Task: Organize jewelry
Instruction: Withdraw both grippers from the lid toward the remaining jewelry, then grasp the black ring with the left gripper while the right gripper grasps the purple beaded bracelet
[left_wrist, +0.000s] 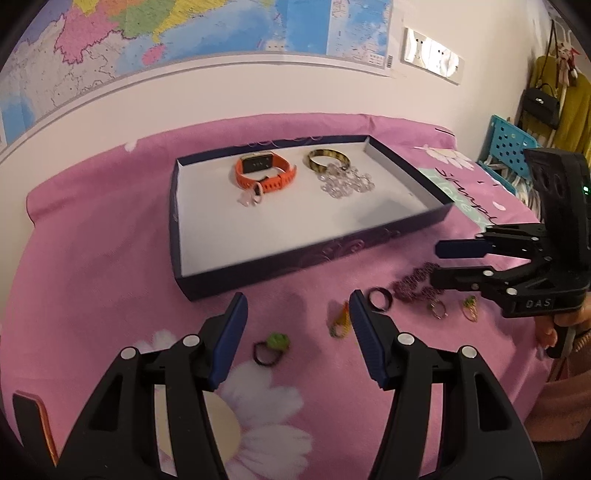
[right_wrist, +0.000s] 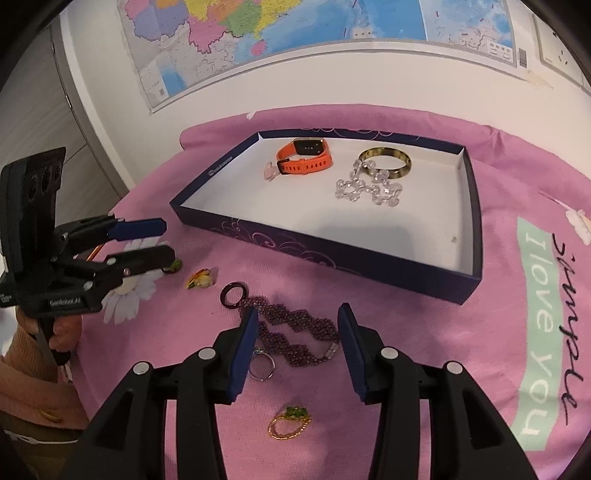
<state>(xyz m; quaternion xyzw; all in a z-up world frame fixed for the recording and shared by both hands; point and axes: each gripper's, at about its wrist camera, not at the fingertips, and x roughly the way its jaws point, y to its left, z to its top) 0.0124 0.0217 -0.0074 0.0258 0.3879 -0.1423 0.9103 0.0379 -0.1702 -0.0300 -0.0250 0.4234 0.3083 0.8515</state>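
the navy tray (right_wrist: 369, 258) already holds the orange watch (right_wrist: 304, 157), bangle (right_wrist: 386, 162) and crystal strand (right_wrist: 369, 190), so sorting seems partly done. the right gripper (right_wrist: 297, 354) hangs with fingers spread astride the purple beaded bracelet (right_wrist: 295, 332) on the pink cloth (right_wrist: 424, 350), likely its next pick. the left gripper (left_wrist: 297, 339) waits, fingers apart and empty, near the loose rings.

A green-topped ring (right_wrist: 174, 265) sits half-hidden behind the left gripper (right_wrist: 164, 240), while the right gripper (right_wrist: 297, 325) covers part of a silver ring (right_wrist: 261, 365); the wall map (left_wrist: 184, 33) runs off-frame.
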